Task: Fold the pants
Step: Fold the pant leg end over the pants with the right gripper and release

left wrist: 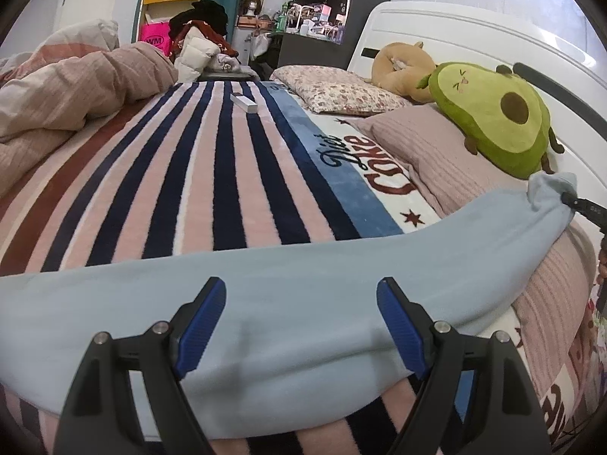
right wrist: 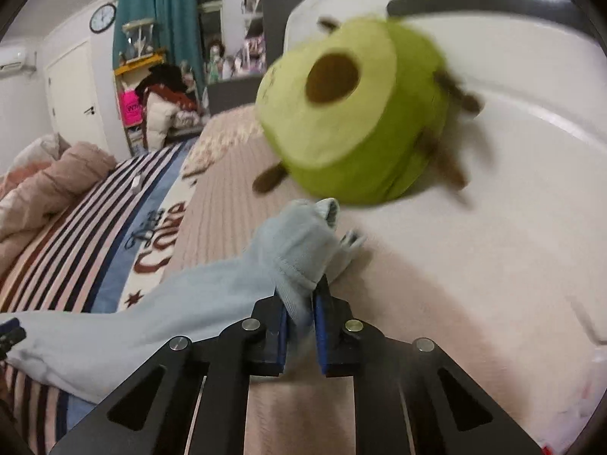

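Light blue pants (left wrist: pixel 288 303) lie stretched across the striped blanket (left wrist: pixel 212 182) on the bed. My left gripper (left wrist: pixel 301 292) is open, its blue pads on either side of the cloth near the front edge. My right gripper (right wrist: pixel 299 303) is shut on a bunched end of the pants (right wrist: pixel 296 250) and holds it up near the headboard. In the left wrist view that raised end shows at the far right (left wrist: pixel 550 193), pinched by the right gripper's tip (left wrist: pixel 580 204).
A green avocado plush (right wrist: pixel 353 121) (left wrist: pixel 493 113) lies against the white headboard (right wrist: pixel 493 76), close to the right gripper. A pink pillow (left wrist: pixel 436 151), a floral pillow (left wrist: pixel 334 91), a tan plush (left wrist: pixel 402 64), a white box (left wrist: pixel 242 102) and a crumpled duvet (left wrist: pixel 76 87) are on the bed.
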The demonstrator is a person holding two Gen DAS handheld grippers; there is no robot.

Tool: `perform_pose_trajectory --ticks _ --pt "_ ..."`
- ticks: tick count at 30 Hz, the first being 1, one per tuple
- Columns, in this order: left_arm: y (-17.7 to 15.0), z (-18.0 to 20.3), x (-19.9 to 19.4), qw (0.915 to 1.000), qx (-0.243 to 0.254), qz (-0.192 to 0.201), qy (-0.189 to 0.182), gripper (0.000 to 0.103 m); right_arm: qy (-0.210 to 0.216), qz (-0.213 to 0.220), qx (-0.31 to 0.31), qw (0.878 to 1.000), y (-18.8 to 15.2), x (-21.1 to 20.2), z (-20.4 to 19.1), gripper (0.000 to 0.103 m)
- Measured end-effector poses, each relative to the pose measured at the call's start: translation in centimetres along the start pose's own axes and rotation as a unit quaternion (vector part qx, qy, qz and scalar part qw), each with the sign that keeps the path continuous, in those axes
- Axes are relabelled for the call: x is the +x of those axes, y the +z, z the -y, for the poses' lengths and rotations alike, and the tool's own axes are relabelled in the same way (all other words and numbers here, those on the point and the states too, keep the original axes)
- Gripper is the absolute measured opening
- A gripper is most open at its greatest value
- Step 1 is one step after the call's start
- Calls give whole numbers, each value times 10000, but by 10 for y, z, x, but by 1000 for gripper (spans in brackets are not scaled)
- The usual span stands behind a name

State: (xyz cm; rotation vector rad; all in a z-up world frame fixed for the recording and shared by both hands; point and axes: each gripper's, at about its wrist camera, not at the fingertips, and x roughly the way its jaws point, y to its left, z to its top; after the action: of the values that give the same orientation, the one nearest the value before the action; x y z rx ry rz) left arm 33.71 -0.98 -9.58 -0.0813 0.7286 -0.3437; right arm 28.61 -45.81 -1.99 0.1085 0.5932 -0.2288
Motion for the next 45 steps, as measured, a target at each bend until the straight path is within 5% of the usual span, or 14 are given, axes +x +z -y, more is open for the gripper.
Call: perform_pose_trajectory --ticks 7,12,17,21,26,30,33,41,42,45 --pt "3 -2 -15 9998 -2 169 -106 79 -678 150 141 9975 29 -51 40 6" --pt "7 -7 -26 9995 -89 234 -209 79 -1089 -132 -5 9940 40 -61 46 6" --pt "9 -14 -36 9994 -120 314 -109 79 -155 28 -441 9989 40 -71 -31 6" --pt "8 -26 -39 9989 -301 313 -195 79 970 -69 -946 9908 33 -58 -127 6" --pt "7 -34 -39 9986 -391 295 -216 79 2476 -895 -1610 9512 -27 -18 -251 6" --pt "6 -37 -35 9979 -454 172 -418 79 3107 -1901 -1840 9130 -97 13 -301 6" --pt "3 -32 -27 9958 -478 -52 -773 79 3126 -2258 -2112 8982 -140 22 -308 8" --pt "-10 -9 4 9856 -519 -750 -1424 79 3375 -1860 -1712 9067 -122 0 -273 32" --pt "-12 -8 6 9852 -519 -803 -1425 79 3365 -1779 -1603 9107 -117 0 -266 41" --pt "-16 -3 15 9863 -412 -915 -1313 79 3373 -1502 -1370 9192 -103 3 -253 43"
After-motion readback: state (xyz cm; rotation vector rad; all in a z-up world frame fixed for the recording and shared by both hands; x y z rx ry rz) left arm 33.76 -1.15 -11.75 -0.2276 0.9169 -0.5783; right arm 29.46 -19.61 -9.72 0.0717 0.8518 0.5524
